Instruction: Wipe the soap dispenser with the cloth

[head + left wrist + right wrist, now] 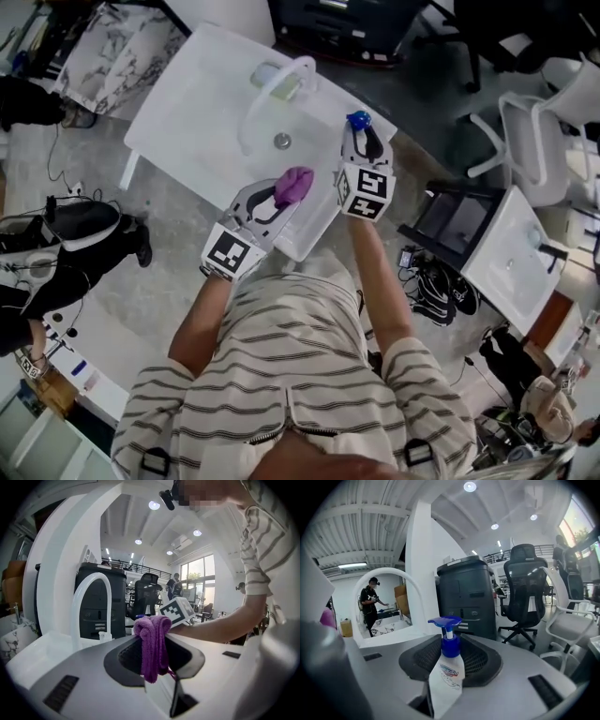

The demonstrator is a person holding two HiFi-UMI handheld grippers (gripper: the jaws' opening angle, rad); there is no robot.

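Observation:
A white soap dispenser (pixel 446 677) with a blue pump head stands upright between the jaws of my right gripper (pixel 447 670), which is shut on its body. In the head view the dispenser (pixel 359 120) is over the sink's right rim, with the right gripper (pixel 362 142) behind it. My left gripper (pixel 279 199) is shut on a bunched purple cloth (pixel 294 185), held over the sink's near edge just left of the dispenser. In the left gripper view the cloth (pixel 152 644) hangs folded from the jaws. Cloth and dispenser are a short way apart.
The white sink (pixel 202 117) carries an arched white faucet (pixel 272 89), a drain (pixel 282 141) and a pale green item (pixel 284 84) at the back. A second sink (pixel 511 248) and white chairs (pixel 534 141) stand to the right. A dark bin (pixel 466 597) is beyond.

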